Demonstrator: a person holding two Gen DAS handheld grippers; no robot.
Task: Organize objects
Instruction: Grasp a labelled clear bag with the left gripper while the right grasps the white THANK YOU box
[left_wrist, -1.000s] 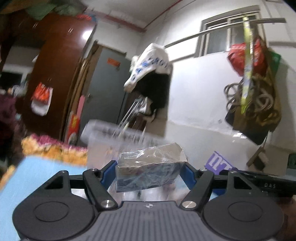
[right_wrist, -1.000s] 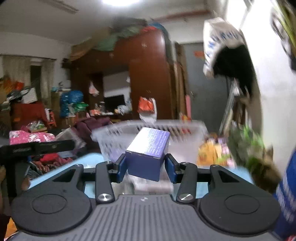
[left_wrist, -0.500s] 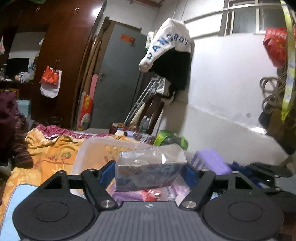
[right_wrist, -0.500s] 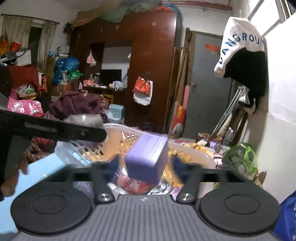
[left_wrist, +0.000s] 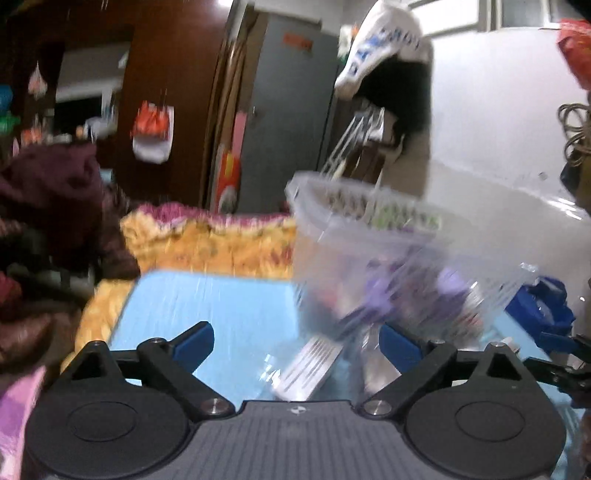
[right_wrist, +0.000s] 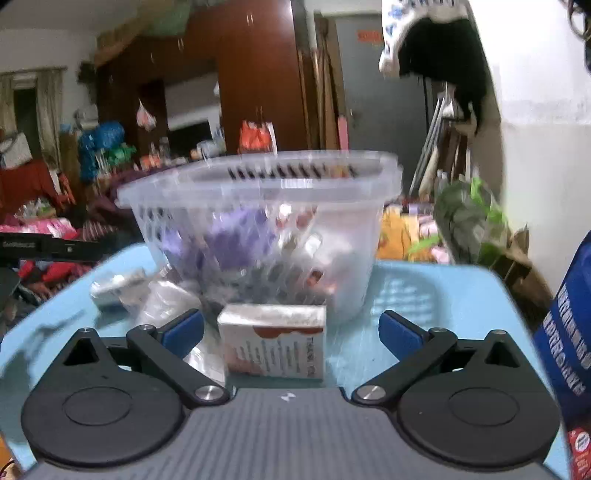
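Basket (right_wrist: 258, 206) of clear slotted plastic holds purple packets; jaws of both grippers are opening wide, gripping nothing.

A clear slotted basket (right_wrist: 258, 221) stands upright on the blue bench (right_wrist: 443, 295), holding purple boxes (right_wrist: 236, 236) and blurred small packs. At its 6 o'clock, just beside its wall, a white box (right_wrist: 273, 343) with red print lies on the bench. At 8 o'clock lie a silvery packet (right_wrist: 114, 286) and clear wrapping (right_wrist: 166, 302).

Left gripper (left_wrist: 295, 341) jaws opening, wide apart; right gripper (right_wrist: 291, 332) jaws opening, wide apart
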